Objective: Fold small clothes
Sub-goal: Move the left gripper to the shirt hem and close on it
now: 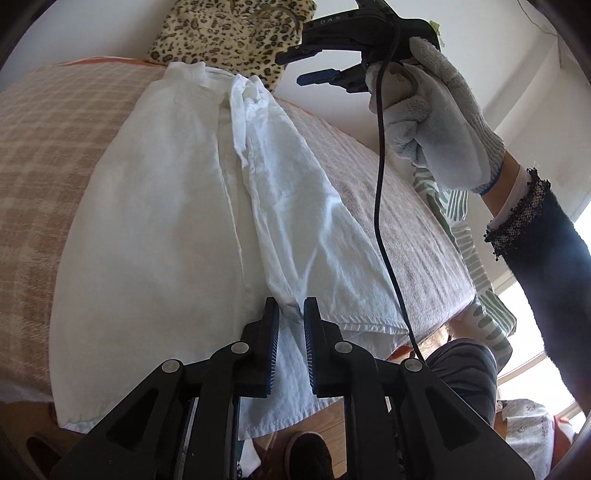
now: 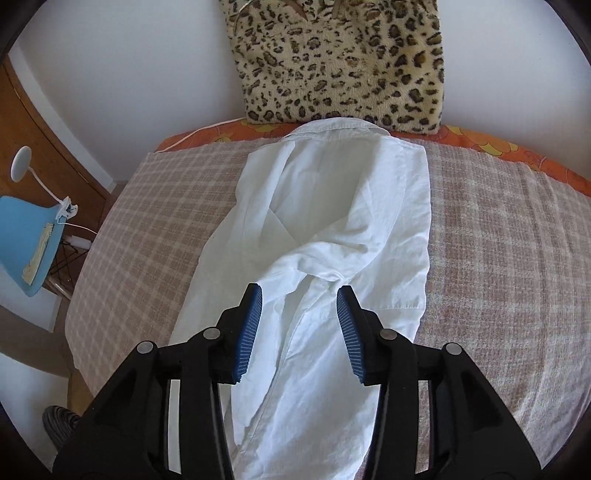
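Across the centre of both views lies a white shirt (image 2: pixel 332 229), spread lengthwise on a bed under a beige checked blanket (image 2: pixel 498 229), collar toward the top of the frame.

Left wrist view: left gripper (image 1: pixel 290 314) at the bottom centre, its blue-padded fingers (image 1: pixel 271 339) a narrow gap apart. A corner of the folded-over shirt (image 1: pixel 177 206) panel sits between the tips; whether the pads press on it cannot be told. Only this view shows the right gripper (image 1: pixel 306 66), upper right of the frame, raised clear of the cloth with nothing between its parted fingers. A gloved hand (image 1: pixel 439 122) holds it, a dark sleeve (image 1: pixel 546 251) behind, and a black cable (image 1: pixel 380 206) hangs down from it across the blanket (image 1: pixel 44 155). The shirt hem overhangs the bed edge at the lower part of the frame.

Right wrist view: right gripper (image 2: pixel 299 321) at the bottom centre, fingers (image 2: pixel 249 332) released and spread wide above the shirt, not touching it. This view alone shows the collar laid flat at the top centre and a sleeve folded across the shirt front. A leopard-print cushion (image 2: pixel 340 62) stands against the wall at the top centre, touching the collar end; the left view catches it (image 1: pixel 225 33) only at the top edge. A blue chair (image 2: pixel 26 243) and a white lamp (image 2: pixel 20 164) sit at the left edge, seen only here.
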The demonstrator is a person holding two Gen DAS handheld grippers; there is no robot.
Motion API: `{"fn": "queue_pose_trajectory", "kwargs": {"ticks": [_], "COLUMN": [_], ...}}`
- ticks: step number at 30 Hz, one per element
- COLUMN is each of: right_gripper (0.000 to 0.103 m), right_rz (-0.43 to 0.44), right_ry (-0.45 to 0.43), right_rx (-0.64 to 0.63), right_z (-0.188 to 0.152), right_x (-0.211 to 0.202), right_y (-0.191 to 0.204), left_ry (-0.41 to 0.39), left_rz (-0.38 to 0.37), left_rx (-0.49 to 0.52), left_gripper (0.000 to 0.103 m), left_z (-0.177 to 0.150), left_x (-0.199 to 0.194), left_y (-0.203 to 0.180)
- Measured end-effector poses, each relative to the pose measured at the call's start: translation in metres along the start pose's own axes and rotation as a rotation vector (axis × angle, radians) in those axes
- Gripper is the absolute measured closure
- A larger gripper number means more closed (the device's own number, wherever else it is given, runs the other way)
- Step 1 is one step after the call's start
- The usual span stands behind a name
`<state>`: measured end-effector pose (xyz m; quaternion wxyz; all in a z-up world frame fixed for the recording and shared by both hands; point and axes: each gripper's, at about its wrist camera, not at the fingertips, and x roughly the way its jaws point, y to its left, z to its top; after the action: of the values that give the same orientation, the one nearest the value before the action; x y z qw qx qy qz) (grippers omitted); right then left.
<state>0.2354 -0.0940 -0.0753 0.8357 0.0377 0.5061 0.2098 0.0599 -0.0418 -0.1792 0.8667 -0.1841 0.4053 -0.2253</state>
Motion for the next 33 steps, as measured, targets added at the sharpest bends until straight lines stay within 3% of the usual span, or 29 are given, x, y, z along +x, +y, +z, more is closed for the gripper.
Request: {"fn": "queue_pose_trajectory", "kwargs": {"ticks": [6, 11, 15, 16, 17, 18, 23, 25, 30, 33], "right_gripper": [0.058, 0.058, 0.058, 0.068, 0.09, 0.092, 0.092, 0.092, 0.09, 0.063], "right_rz": [-0.012, 0.034, 0.078, 0.067, 0.05, 0.017, -0.055, -0.064, 0.029, 0.076], "right_ry": [0.006, 0.105, 0.173, 0.187, 0.197, 0.204, 0.218, 0.217, 0.157, 0.102], "right_rx": [0.04, 0.095, 0.108, 0.097, 0.075, 0.048, -0.017, -0.024, 0.046, 0.1], "right_z": [-0.086, -0.169, -0.214, -0.223, -0.23, -0.235, -0.252, -0.256, -0.262, -0.264], "right_x": [-0.057, -0.059, -0.049, -0.045, -0.043, -0.042, -0.048, -0.052, -0.069, -0.079], "right_y": [-0.024, -0.031, -0.023, -0.019, -0.015, -0.012, -0.007, -0.008, -0.027, -0.044], "left_ry": [-0.031, -0.081, -0.117, -0.119, -0.121, -0.122, -0.085, -0.058, 0.001, 0.041], "left_rz": [0.025, 0.078, 0.12, 0.126, 0.138, 0.153, 0.181, 0.176, 0.196, 0.187], "left_rx": [0.059, 0.091, 0.119, 0.12, 0.127, 0.136, 0.141, 0.108, 0.053, -0.007], "left_gripper": [0.083, 0.082, 0.082, 0.082, 0.082, 0.082, 0.08, 0.064, 0.061, 0.061], "left_z": [-0.001, 0.02, 0.039, 0.043, 0.045, 0.047, 0.044, 0.039, 0.025, 0.02], "left_x": [-0.046, -0.076, -0.082, -0.08, -0.079, -0.077, -0.071, -0.068, -0.064, -0.06], "left_y": [0.008, 0.025, 0.032, 0.034, 0.035, 0.036, 0.046, 0.053, 0.068, 0.078]}}
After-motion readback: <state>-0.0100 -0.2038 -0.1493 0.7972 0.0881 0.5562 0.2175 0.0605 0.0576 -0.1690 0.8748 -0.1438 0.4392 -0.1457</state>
